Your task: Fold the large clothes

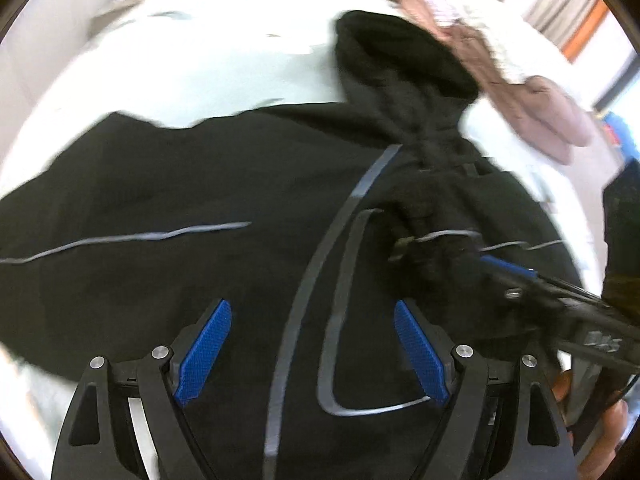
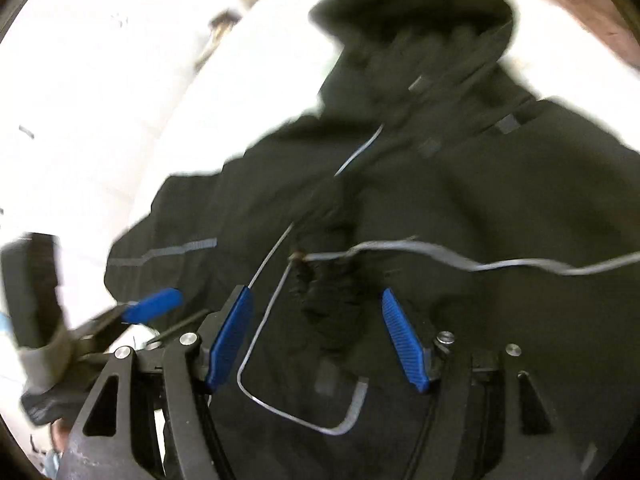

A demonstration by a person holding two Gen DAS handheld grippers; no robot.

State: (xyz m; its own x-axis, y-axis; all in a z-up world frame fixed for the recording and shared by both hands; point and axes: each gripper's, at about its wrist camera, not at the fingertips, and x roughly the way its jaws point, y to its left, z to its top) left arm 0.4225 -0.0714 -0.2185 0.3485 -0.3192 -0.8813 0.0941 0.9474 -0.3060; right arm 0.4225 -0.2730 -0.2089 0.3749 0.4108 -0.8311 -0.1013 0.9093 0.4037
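Both my wrist views are bright but smeared by motion blur. The white bed (image 1: pixel 224 80) blows out to near-pure glare, its pattern barely readable. The black jacket (image 1: pixel 200 208) soaks up light; I lose its folds in flat dark, only the grey reflective strips (image 2: pixel 460 254) standing out. Fisheye bending curves everything toward a dark round rim. The right view is softest, especially the hood (image 2: pixel 412 12). Daylight comes from a window (image 1: pixel 624 92) at the left view's far right.
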